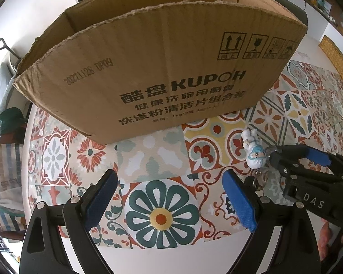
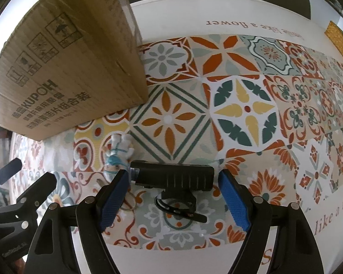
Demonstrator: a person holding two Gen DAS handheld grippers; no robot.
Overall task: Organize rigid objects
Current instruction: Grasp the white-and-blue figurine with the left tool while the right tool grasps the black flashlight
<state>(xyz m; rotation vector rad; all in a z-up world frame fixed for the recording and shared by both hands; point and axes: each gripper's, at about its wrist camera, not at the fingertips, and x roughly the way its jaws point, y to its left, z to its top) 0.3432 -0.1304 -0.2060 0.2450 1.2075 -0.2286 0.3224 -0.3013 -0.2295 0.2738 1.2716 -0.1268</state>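
Black bike light (image 2: pixel 175 178) lying just in front of the cardboard box (image 2: pixel 64 68).
The right gripper (image 2: pixel 175 199) is standing wide around the light, pads not pressing; a white figurine (image 2: pixel 117 154) is lying nearer the box; the left gripper (image 1: pixel 171 202) is gaping empty before it.
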